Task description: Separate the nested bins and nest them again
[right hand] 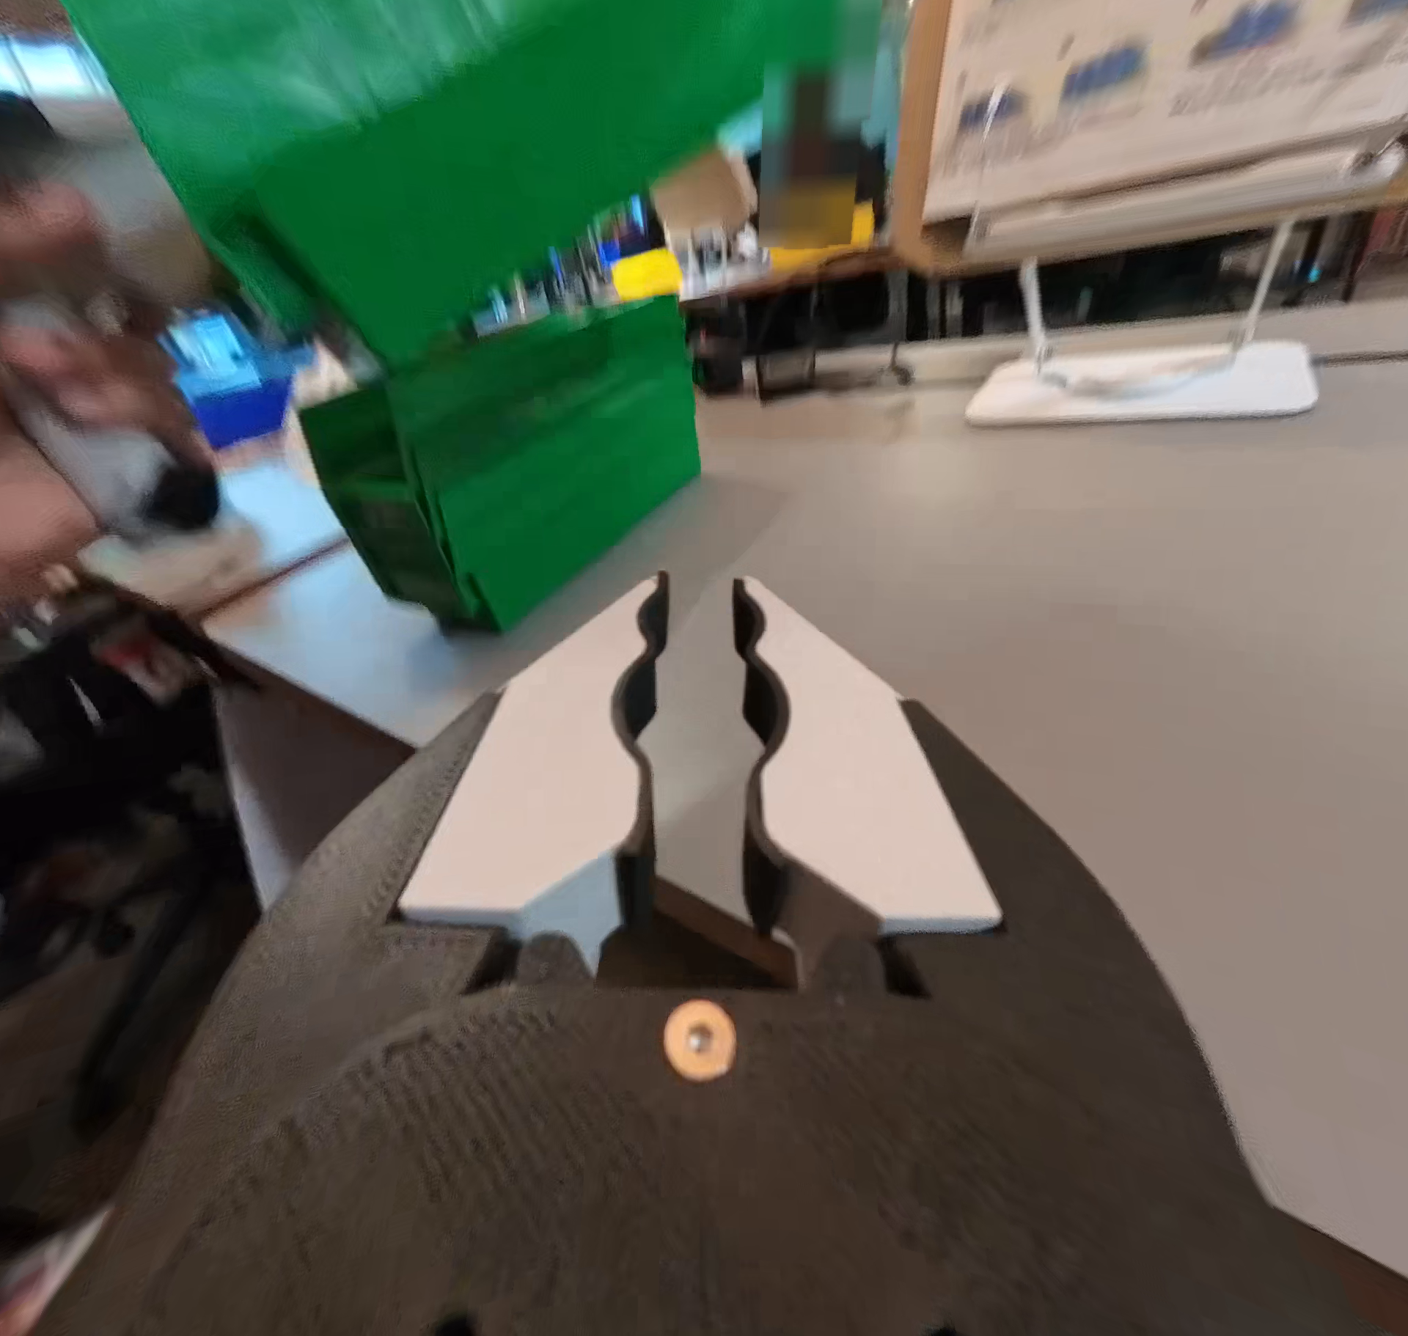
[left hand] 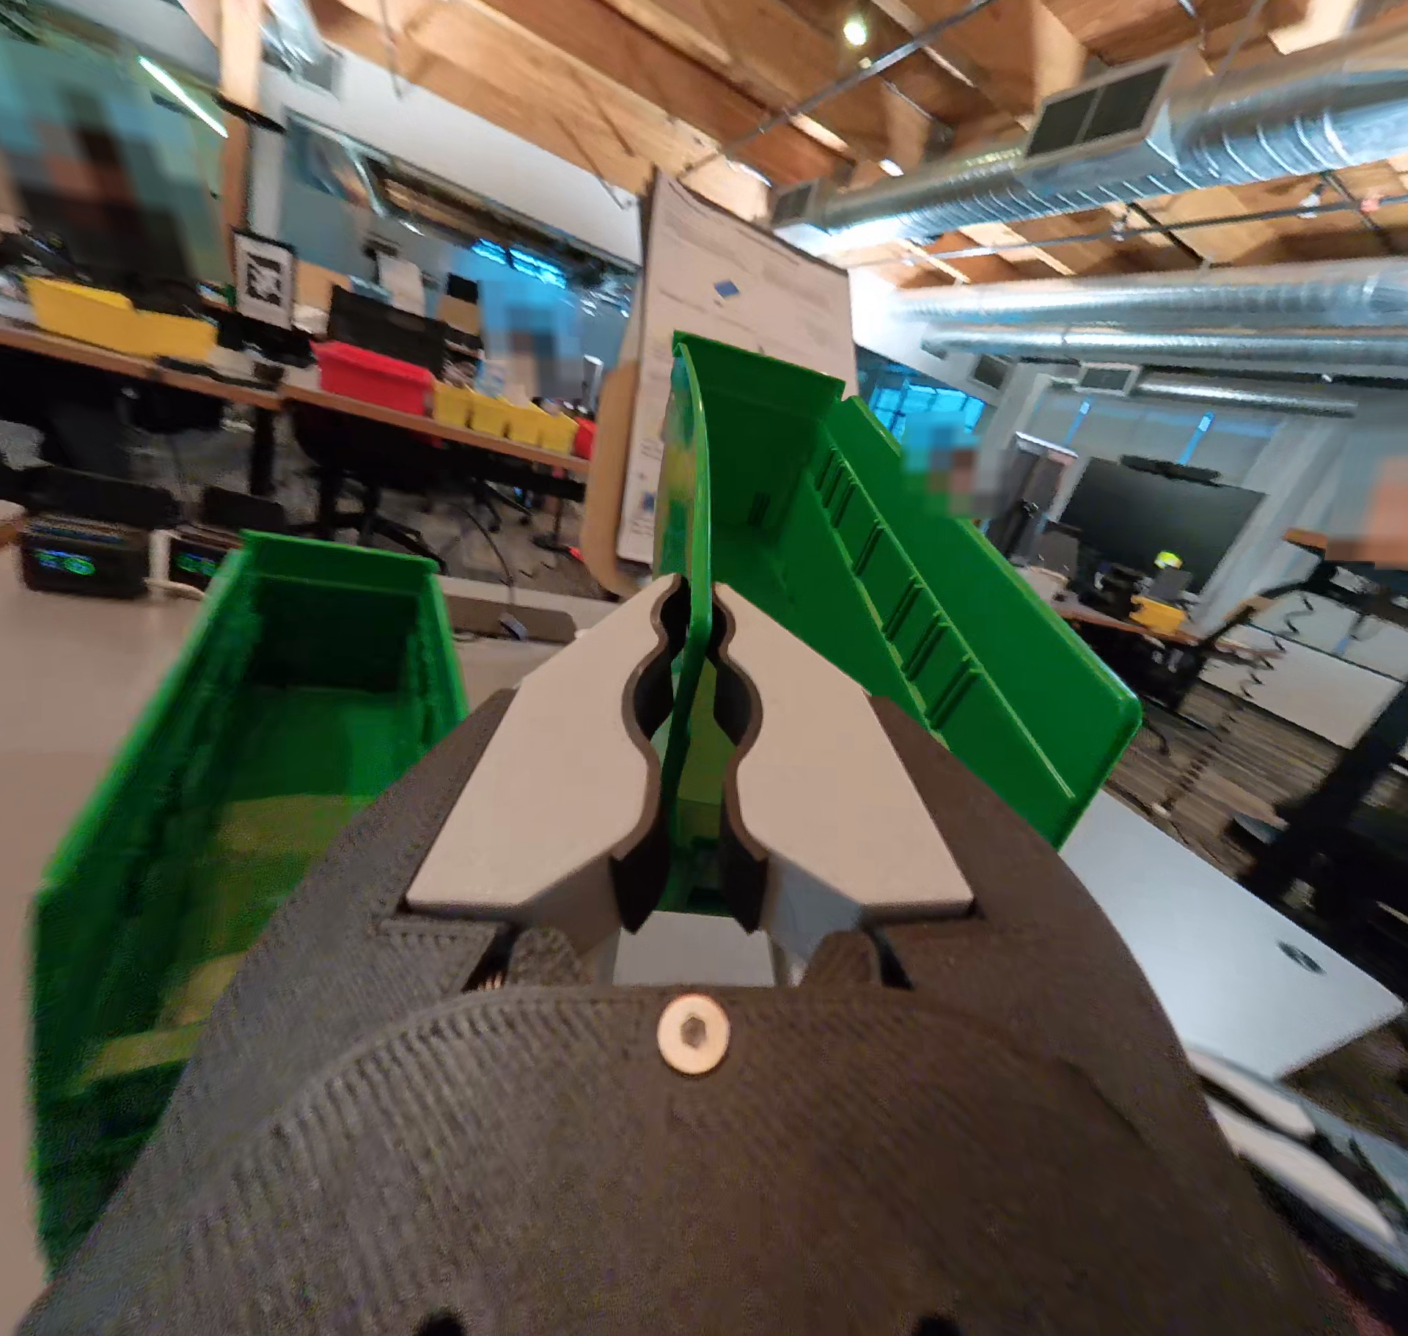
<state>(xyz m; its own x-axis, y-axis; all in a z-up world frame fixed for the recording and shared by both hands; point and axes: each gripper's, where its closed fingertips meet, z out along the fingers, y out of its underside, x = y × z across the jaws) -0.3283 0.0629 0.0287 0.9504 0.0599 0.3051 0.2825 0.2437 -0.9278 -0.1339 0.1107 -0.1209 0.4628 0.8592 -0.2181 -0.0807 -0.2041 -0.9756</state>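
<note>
My left gripper [left hand: 695,614] is shut on the thin side wall of a long green bin [left hand: 914,576] and holds it tilted up in the air. A second green bin [left hand: 251,751] stands on the grey table [left hand: 68,675] below and to the left of it, open side up. In the right wrist view the lifted bin [right hand: 427,103] hangs blurred at the upper left, above the standing bin [right hand: 548,477]. My right gripper [right hand: 699,591] is slightly open and empty, low over the table [right hand: 1067,652], a short way in front of the standing bin.
A poster board on a white stand [right hand: 1143,385] is at the far right of the table. The table's left edge [right hand: 320,697] runs close by. A blurred person's hand [right hand: 61,385] shows at the left. Yellow and red bins [left hand: 366,374] sit on far benches.
</note>
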